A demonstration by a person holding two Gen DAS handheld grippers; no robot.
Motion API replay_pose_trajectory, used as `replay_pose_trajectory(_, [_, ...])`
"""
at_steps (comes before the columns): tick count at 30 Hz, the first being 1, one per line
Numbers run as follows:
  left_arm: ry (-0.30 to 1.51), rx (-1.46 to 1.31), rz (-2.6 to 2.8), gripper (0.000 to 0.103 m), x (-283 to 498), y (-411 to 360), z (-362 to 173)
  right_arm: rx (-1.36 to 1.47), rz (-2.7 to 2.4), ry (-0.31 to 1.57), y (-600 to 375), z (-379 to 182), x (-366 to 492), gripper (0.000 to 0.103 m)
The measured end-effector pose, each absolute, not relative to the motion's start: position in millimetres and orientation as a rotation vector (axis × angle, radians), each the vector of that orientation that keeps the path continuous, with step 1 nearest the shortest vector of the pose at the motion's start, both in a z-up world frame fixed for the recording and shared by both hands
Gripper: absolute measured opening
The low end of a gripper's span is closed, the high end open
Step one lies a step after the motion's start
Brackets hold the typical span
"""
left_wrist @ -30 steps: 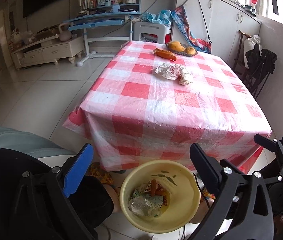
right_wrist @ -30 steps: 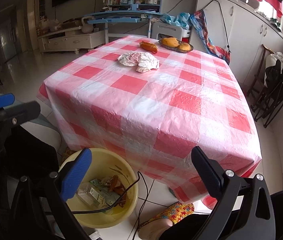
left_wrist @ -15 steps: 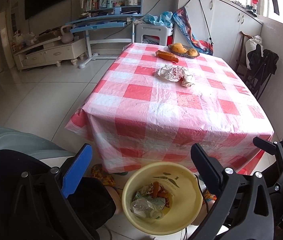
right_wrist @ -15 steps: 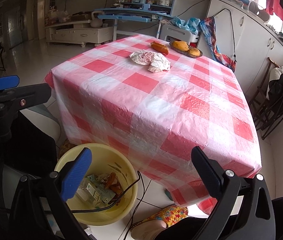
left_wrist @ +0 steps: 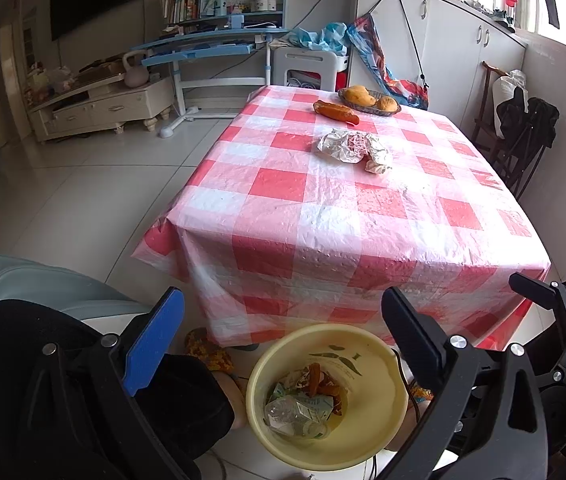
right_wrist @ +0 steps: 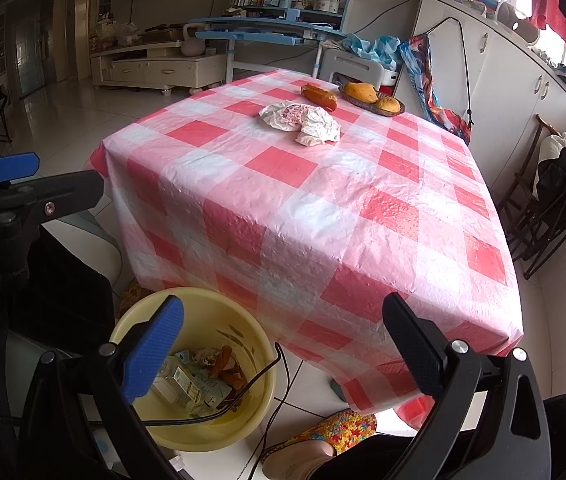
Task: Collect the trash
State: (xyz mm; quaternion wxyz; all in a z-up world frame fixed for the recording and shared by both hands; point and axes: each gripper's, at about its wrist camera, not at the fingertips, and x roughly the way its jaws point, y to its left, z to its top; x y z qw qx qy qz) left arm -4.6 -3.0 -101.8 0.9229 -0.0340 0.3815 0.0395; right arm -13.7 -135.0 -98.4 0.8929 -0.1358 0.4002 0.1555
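sitting low in the frame of both views, a yellow basin (left_wrist: 379, 408) rests on the floor just beside the near edge of the worktop (left_wrist: 323, 208), which wears a red and white checked cloth. the basin holds a clear crushed plastic bottle (left_wrist: 283, 414), a small carton and some orange-brown scraps, all gathered at its bottom. a black cable (right_wrist: 243, 392) drapes over its rim in the right wrist view. in the upper middle of the frame, crumpled white wrapper trash (left_wrist: 353, 148) lies on the worktop, well apart from the basin. behind it lies an orange-red packet (left_wrist: 335, 111), and just beside that a shallow dish (left_wrist: 369, 108) holds yellow-orange fruit. the left tongs (left_wrist: 279, 344) gape wide and hold nothing, above the basin. the right tongs (right_wrist: 283, 344) are likewise spread wide and empty.
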Motion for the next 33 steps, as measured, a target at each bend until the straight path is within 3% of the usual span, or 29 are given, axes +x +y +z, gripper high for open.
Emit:
replay_pose_trajectory(17, [0.774,-0.097,0.076,0.096,-3.5,1.1,-98.5,-0.277,0.332,0.821,-134.4,-96.7,-14.2,0.095])
replay_pose_trajectory(24, [0.731,-0.205,0.064,0.096,3.7,25.3,-72.8,-0.252,0.360,0.776,-134.0,-79.4,-8.7,0.095])
replay_pose_trajectory(33, [0.740,-0.195,0.025,0.096,87.8,35.4,-47.6,-0.232,0.448,0.766,-119.7,-66.7,44.9,0.095])
